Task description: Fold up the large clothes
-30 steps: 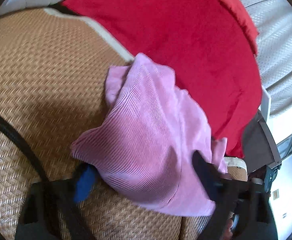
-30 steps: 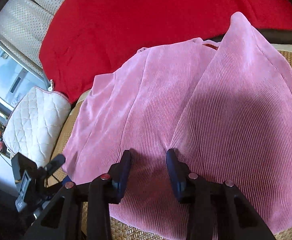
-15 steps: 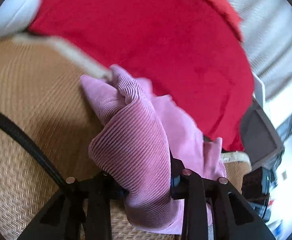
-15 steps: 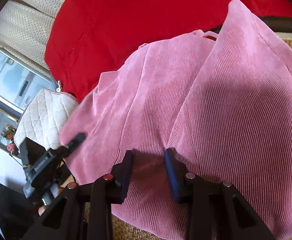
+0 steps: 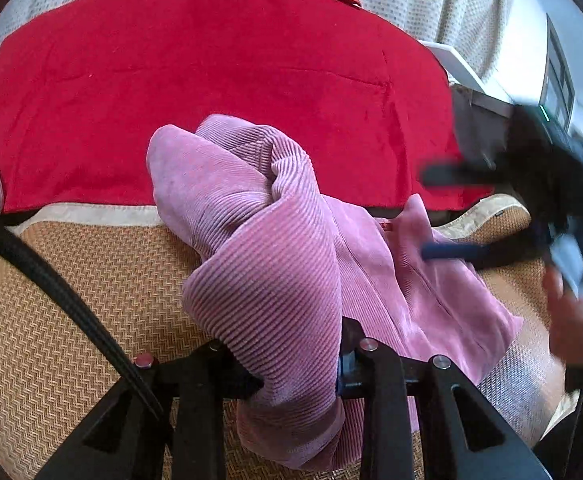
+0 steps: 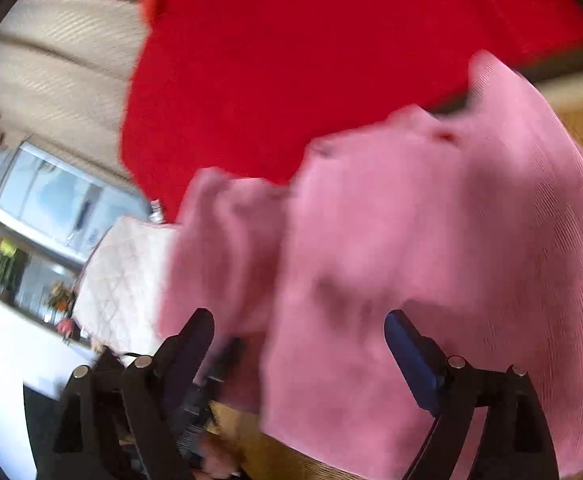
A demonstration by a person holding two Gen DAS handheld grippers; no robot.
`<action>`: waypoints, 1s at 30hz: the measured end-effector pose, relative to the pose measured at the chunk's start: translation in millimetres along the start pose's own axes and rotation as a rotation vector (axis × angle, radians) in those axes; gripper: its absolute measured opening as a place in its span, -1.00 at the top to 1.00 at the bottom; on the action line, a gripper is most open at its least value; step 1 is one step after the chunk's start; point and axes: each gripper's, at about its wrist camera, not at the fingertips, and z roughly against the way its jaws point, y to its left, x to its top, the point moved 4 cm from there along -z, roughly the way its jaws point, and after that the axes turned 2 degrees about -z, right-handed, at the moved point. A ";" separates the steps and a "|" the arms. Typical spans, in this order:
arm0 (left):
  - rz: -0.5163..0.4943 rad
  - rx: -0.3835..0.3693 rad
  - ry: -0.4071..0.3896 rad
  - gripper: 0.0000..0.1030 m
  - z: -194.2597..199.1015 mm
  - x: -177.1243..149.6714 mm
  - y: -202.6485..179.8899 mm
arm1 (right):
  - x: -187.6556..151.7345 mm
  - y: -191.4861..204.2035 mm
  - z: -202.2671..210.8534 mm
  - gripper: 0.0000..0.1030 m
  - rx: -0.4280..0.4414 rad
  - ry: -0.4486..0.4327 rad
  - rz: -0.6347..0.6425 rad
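Note:
A pink ribbed garment (image 5: 275,264) lies bunched on the woven mat (image 5: 71,300). My left gripper (image 5: 295,364) is shut on a thick fold of it and holds the fold up off the mat. In the left wrist view my right gripper (image 5: 451,212) shows at the right, blurred, its fingers spread, beside the far part of the garment. In the right wrist view the garment (image 6: 431,260) fills the frame, blurred, and my right gripper (image 6: 299,340) is open with its fingers wide apart over the cloth, holding nothing.
A large red blanket (image 5: 219,80) lies behind the garment, also in the right wrist view (image 6: 311,60). A white quilted cushion (image 6: 123,280) sits at the left. A cream curtain (image 5: 431,0) hangs behind. A black cable (image 5: 51,280) crosses the mat.
My left gripper shut on a fold of the pink garment and lifted it. My right gripper opened wide, letting go of the cloth, and moved; its view is now blurred.

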 end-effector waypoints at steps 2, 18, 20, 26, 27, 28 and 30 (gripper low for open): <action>0.006 -0.005 0.001 0.45 8.4 2.3 1.8 | 16.4 25.8 -11.5 -0.74 -0.033 0.047 0.055; -0.061 -0.023 -0.008 0.45 22.3 -9.8 7.8 | 31.9 138.8 -158.8 -0.75 -0.455 0.467 0.532; -0.063 -0.024 -0.001 0.45 21.3 -10.2 8.0 | 27.8 124.2 -168.1 -0.34 -0.553 0.482 0.521; -0.098 -0.093 -0.052 0.45 43.2 11.8 -11.0 | 42.0 109.4 -119.5 0.60 -0.463 0.346 0.428; -0.106 -0.107 -0.062 0.45 47.6 18.1 -16.6 | 46.8 109.2 -102.3 0.63 -0.438 0.310 0.417; -0.111 -0.133 -0.074 0.45 52.7 27.1 -25.2 | 51.4 109.2 -84.6 0.66 -0.415 0.275 0.418; -0.127 -0.190 -0.081 0.45 55.5 43.9 -44.9 | 61.3 107.4 -46.5 0.66 -0.375 0.207 0.413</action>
